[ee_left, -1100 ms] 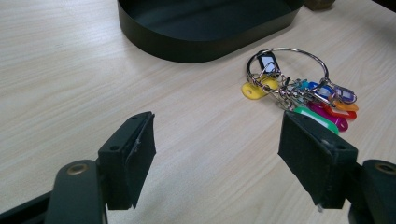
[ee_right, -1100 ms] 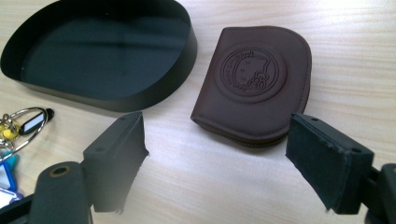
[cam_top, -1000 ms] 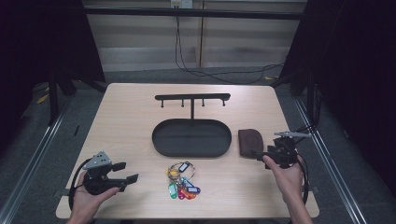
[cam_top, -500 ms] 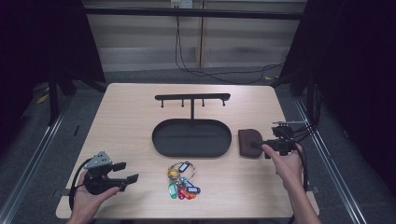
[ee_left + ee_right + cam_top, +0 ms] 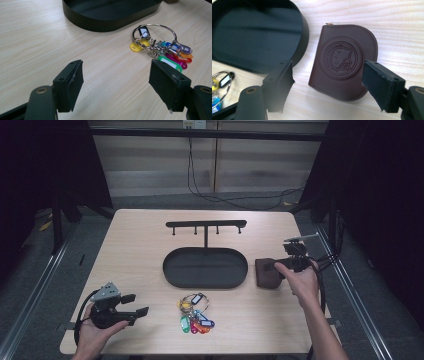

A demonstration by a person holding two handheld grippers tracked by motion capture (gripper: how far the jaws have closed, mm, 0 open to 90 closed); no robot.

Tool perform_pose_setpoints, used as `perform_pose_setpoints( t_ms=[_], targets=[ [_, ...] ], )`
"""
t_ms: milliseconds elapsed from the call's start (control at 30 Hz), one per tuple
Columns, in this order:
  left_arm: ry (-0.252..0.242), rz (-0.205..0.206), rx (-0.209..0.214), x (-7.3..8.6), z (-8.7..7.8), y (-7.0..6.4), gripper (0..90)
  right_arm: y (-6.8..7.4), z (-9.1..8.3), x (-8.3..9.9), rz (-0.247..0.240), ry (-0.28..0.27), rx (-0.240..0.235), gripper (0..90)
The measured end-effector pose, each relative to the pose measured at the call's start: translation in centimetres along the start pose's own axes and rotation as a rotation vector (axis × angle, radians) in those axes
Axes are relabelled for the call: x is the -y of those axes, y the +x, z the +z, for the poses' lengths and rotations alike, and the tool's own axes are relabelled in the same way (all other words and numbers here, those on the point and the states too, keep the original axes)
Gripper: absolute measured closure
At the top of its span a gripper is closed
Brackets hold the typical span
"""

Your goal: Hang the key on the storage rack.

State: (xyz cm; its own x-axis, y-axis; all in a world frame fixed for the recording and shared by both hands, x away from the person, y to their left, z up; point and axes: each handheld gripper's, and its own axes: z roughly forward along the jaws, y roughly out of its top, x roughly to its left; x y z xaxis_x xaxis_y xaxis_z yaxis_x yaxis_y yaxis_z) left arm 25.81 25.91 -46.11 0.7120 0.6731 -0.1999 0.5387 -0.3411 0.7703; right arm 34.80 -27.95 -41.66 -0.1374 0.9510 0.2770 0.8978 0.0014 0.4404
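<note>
Here, in the high view, the right hand (image 5: 303,281) reaches forward from the near right edge of the counter (image 5: 135,245), its forearm slanting in from the bottom. It holds the right tool (image 5: 280,266) pointing left at a brown pouch (image 5: 266,273). The pouch lies flat just beside the right end of the black oval tray (image 5: 205,267), whose long axis runs left to right. The left hand (image 5: 95,332) rests at the near left corner, its left tool (image 5: 136,304) pointing right toward a bunch of keys (image 5: 195,315) near the tray's front edge.

In the left gripper view, the left tool (image 5: 116,75) stands spread wide above bare wood. The keys (image 5: 160,47) lie ahead and to the right of it, apart from both jaws.

In the right gripper view, the right tool (image 5: 328,77) is spread. The pouch (image 5: 343,61) lies between its jaws, not yet pinched. Its straight edge faces the tray (image 5: 302,30) and its rounded edge faces away. A round stamped emblem shows on top.
</note>
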Motion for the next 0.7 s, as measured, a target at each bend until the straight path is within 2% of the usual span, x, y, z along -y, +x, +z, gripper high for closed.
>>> perform_pose_setpoints(
  t_ms=[200,300,433,567,700],
  targets=[
    [0.007,0.009,0.000,0.0,0.1,0.0,27.5,-0.6,1.2,-1.4,0.017,0.069,0.053,24.4],
    [0.008,0.012,-0.001,0.0,0.0,-0.1,27.5,-0.9,2.0,-1.7,0.035,0.096,0.049,19.9],
    [0.015,0.012,0.002,0.0,0.2,-0.1,27.5,-1.6,3.2,-1.9,0.052,0.154,0.067,17.1],
    [0.014,0.017,0.007,0.0,0.2,-0.3,27.6,-1.9,4.1,-2.0,0.066,0.173,0.064,17.1],
    [0.015,0.015,0.007,0.0,0.2,-0.3,27.6,-1.9,4.7,-2.1,0.072,0.187,0.087,17.7]
  ],
)
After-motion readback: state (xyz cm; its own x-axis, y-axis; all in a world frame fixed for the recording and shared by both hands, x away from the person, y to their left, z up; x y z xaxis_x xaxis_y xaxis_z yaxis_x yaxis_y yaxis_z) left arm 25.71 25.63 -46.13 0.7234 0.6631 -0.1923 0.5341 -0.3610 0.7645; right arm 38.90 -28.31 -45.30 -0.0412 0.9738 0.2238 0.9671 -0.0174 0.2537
